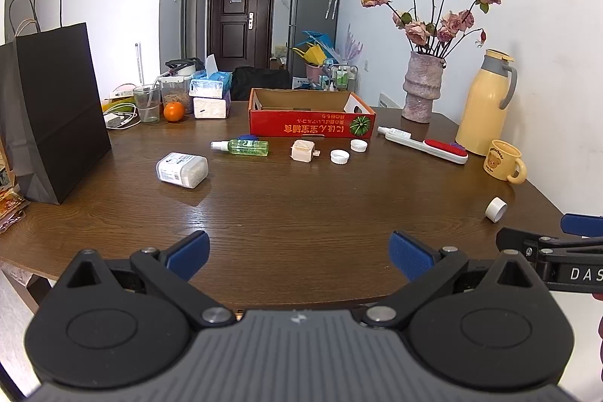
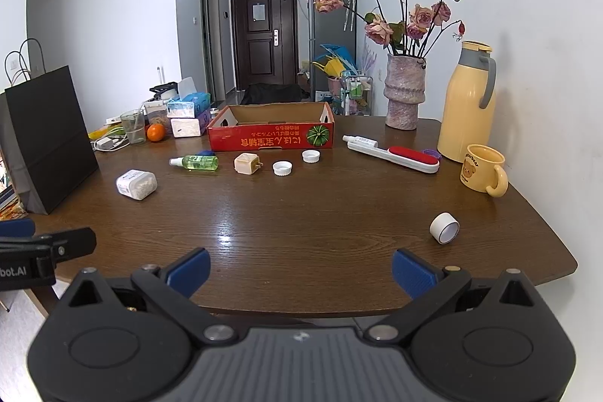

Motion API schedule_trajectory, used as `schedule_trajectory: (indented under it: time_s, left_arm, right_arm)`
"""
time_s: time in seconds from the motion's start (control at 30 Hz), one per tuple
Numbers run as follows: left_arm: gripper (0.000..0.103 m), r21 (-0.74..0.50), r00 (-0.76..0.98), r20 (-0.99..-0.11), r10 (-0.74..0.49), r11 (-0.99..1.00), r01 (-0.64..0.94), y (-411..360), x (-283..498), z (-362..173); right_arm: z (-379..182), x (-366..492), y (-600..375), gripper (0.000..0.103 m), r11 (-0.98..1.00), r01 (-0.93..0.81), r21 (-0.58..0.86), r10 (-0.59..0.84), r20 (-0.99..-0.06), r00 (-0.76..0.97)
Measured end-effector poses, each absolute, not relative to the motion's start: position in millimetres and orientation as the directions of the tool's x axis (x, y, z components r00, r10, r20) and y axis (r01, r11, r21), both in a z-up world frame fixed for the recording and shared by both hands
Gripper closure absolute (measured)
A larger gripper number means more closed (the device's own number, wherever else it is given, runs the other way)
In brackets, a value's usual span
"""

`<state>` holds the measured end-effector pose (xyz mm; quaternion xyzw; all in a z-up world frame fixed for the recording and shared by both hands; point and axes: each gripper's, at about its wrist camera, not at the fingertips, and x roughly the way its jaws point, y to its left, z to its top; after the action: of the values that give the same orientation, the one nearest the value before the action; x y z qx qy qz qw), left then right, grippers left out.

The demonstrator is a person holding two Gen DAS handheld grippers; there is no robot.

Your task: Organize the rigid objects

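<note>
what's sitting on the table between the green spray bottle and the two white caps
A small beige cube with a plug lies between the spray bottle and the nearer cap, touching neither. Both views show it.

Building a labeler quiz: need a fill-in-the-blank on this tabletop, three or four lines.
1. The green spray bottle lies on its ____.
2. The number of white caps lying in front of the red box is ____.
3. Both the left gripper and the right gripper have their jaws ____.
4. The mug beside the flask is coloured ____.

Missing: side; two; open; yellow
</note>
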<state>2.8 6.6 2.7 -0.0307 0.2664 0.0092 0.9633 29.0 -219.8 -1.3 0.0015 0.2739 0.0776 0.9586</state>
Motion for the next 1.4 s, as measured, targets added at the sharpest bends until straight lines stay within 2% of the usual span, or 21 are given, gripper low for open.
schedule_trajectory:
  time_s: [0.9, 1.4]
  left_arm:
    - [0.0, -0.054, 0.861, -0.508, 0.005, 0.998, -0.037, 8, 3, 5]
    - [0.0, -0.062, 0.867, -0.498, 0.038, 0.995, -0.079, 24, 48, -9]
  right_arm:
    - [0, 30, -219, 0.0, 0.988, -0.152, 0.037, 0.15, -0.513, 0.845]
    - [-16, 65, -236, 0.0, 0.993, -0.112, 0.026, 0.111, -0.476, 0.872]
